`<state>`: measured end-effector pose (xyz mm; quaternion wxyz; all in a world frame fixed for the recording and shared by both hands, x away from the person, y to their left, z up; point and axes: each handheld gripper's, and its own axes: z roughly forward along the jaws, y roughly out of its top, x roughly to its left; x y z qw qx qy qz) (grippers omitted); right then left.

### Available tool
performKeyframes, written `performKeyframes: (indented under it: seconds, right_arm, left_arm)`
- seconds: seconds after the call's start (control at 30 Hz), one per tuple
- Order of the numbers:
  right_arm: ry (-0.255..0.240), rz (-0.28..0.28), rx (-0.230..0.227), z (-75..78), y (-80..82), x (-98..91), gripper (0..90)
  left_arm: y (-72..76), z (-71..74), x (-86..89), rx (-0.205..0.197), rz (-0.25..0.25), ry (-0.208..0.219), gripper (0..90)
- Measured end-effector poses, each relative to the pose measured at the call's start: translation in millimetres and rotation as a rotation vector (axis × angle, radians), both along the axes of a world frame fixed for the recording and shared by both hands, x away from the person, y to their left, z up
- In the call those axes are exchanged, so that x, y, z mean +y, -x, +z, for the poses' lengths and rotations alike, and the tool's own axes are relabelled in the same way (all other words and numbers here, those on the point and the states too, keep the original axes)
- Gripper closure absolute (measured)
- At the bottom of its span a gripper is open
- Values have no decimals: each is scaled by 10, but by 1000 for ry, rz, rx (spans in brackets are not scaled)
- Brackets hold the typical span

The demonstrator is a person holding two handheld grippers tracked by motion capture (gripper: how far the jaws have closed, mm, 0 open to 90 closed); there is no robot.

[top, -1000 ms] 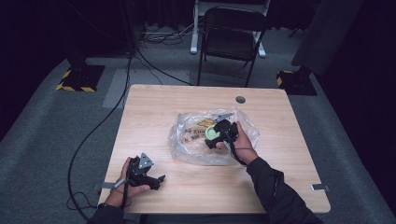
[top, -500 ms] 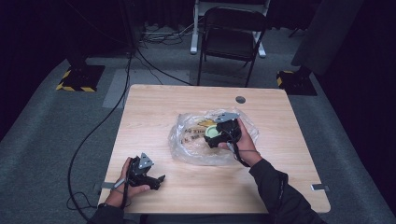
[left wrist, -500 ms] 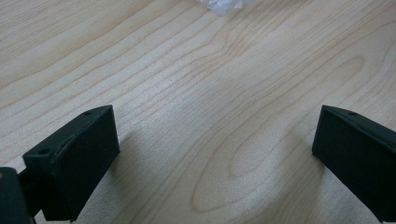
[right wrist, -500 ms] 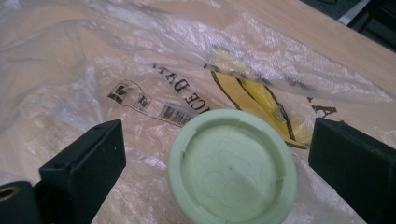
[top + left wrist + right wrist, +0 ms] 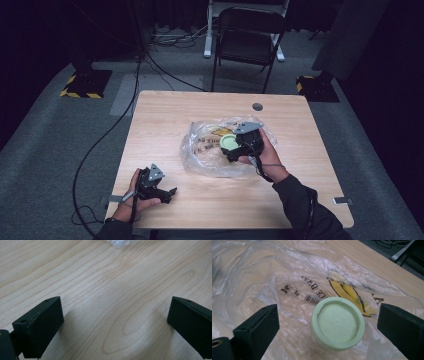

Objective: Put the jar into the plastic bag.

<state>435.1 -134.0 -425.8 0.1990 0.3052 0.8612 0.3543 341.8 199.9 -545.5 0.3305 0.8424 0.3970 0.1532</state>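
Green lid (image 5: 337, 322) between right claw (image 5: 328, 326) jaws

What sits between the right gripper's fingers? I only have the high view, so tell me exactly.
Observer: A round pale-green lid lies between the right gripper's open fingers; neither finger touches it.
Operator: Now describe the print on the bag.
Observer: The clear plastic bag carries a yellow banana print and a barcode beside the lid.
Operator: Report the left gripper.
Observer: The left gripper has its fingers wide apart over the bare wooden table, holding nothing.
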Motion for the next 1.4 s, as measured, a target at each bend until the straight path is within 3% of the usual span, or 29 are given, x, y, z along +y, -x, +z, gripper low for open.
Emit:
performKeyframes:
  seconds: [0.3, 0.57, 1.07, 1.4]
  right_arm:
    - [63, 42, -42, 55, 192, -126, 40]
    - [84, 58, -63, 45, 338, -330, 40]
    - [99, 15, -87, -24, 540, -897, 40]
    - [126, -31, -76, -259, 667, -1229, 40]
  left_arm:
    - [0, -1, -2, 1, 0, 1, 4]
    - [0, -1, -2, 1, 0, 1, 4]
    - [0, -1, -2, 1, 0, 1, 4]
    - [0, 0, -2, 1, 0, 1, 4]
